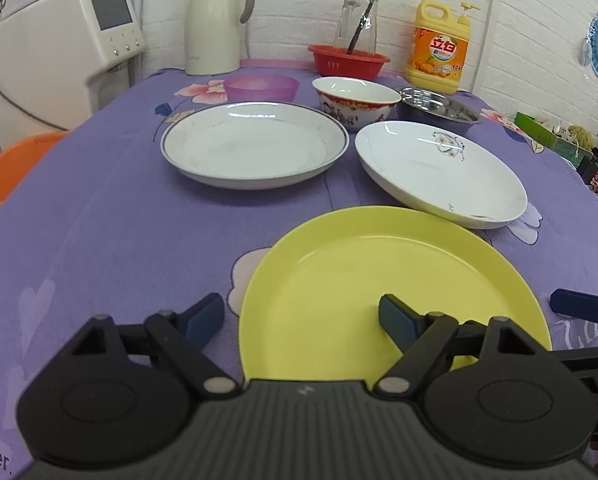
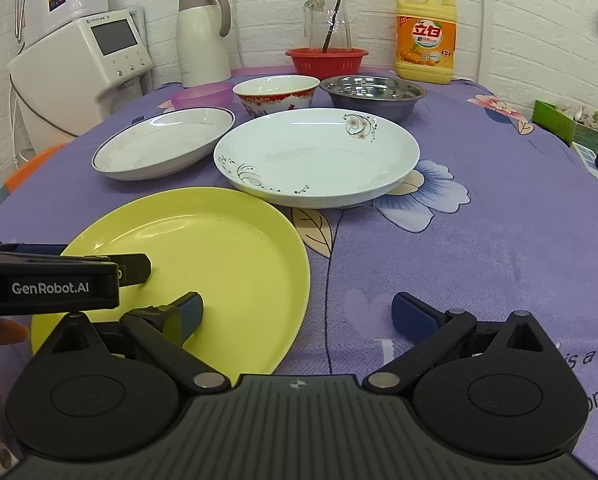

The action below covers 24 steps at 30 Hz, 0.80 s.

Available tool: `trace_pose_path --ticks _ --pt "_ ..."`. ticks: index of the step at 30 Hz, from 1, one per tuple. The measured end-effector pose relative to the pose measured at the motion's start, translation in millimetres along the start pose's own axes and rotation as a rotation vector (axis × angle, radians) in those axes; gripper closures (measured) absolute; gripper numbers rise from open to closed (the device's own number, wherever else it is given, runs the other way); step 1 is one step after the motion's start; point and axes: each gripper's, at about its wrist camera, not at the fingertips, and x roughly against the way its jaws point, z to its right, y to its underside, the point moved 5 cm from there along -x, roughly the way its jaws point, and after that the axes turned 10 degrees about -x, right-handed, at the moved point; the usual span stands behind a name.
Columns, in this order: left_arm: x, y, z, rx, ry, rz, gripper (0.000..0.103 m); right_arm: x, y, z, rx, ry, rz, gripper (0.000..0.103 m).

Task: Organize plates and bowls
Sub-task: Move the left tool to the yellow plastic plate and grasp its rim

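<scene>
A yellow plate [image 1: 395, 292] [image 2: 203, 264] lies nearest on the purple cloth. My left gripper [image 1: 301, 318] is open astride its left rim, one finger over the plate and one over the cloth. My right gripper [image 2: 301, 316] is open astride the plate's right rim in the same way. Neither presses on the plate. Behind it lie a dark-rimmed white plate [image 1: 255, 144] [image 2: 163, 142] and a flower-printed white plate [image 1: 439, 168] [image 2: 315, 156]. Farther back stand a purple bowl [image 1: 261, 86], a red-patterned bowl [image 1: 355, 100] [image 2: 275, 92] and a steel bowl [image 1: 439, 108] [image 2: 375, 90].
Along the back wall stand a cream thermos jug [image 2: 201, 36], a red basket [image 2: 327, 60] with a glass jug behind it, and a yellow detergent bottle [image 2: 425, 36]. A white water dispenser [image 1: 59, 64] and an orange stool [image 1: 15, 164] are off the left edge. A green box [image 2: 559, 120] sits at the right.
</scene>
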Motion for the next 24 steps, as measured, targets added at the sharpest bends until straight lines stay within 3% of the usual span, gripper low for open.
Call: trace_pose_path --ticks 3,7,11,15,19,24 --pt "3 2 5 0.001 0.045 0.037 0.035 1 2 -5 0.024 -0.018 0.019 0.000" --pt "7 6 4 0.018 0.064 0.064 0.041 6 5 -17 0.051 -0.067 0.028 0.000" --pt "11 8 -5 0.055 0.054 0.057 0.042 8 6 -28 0.042 -0.057 0.024 0.000" --pt "22 6 -30 0.067 -0.012 0.063 0.042 10 3 -50 0.070 -0.078 0.035 0.000" --pt "32 8 -72 0.112 -0.101 0.058 0.042 0 -5 -86 0.112 -0.163 0.028 0.000" --pt "29 18 -111 0.182 -0.149 0.036 0.043 -20 -7 -124 0.175 -0.229 -0.004 0.000"
